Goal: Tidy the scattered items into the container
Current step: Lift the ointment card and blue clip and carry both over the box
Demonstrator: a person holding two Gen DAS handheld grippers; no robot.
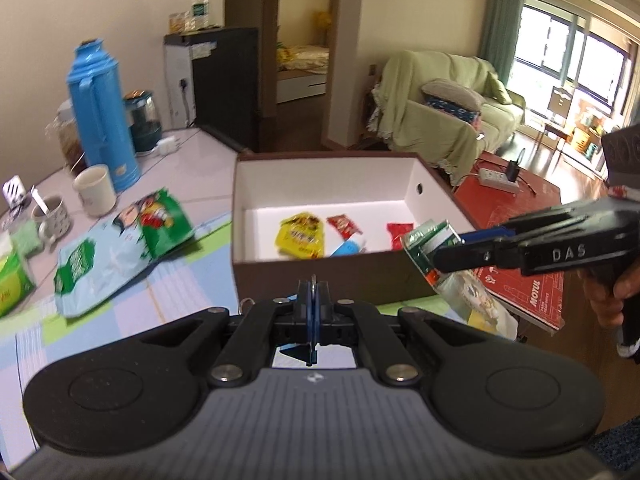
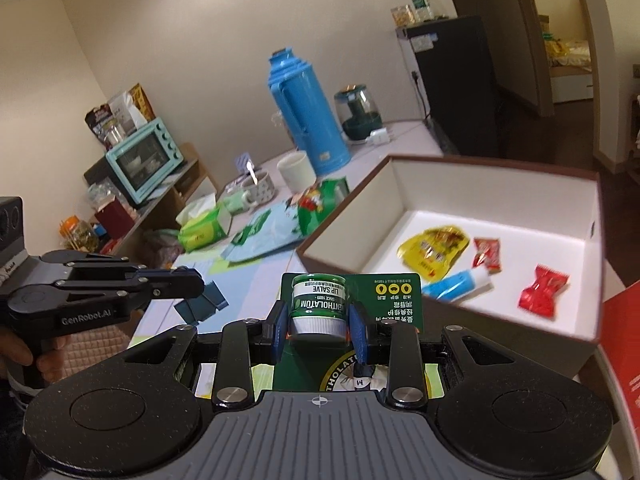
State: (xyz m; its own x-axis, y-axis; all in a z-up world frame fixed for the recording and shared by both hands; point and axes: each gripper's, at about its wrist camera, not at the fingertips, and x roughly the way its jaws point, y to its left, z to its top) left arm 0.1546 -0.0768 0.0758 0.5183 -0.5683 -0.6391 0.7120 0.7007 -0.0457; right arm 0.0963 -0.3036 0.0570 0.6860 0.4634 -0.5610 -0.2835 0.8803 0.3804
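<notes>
Over the box (image 2: 460, 168) edge, your right gripper (image 2: 320, 326) pinches the lip salve pack (image 2: 318, 300) by its jar, probably for a clean drop. Left gripper (image 1: 313, 312) is closed on nothing.

- My right gripper (image 2: 320, 330) hides the lower part of the salve card (image 2: 380, 292); its small print is too fine for me to read.
- The snack bags (image 1: 120, 240) near the table's left edge are blurred, their labels unreadable.
- The box (image 1: 320, 276) front wall cuts off the blue tube (image 1: 347, 248).
</notes>
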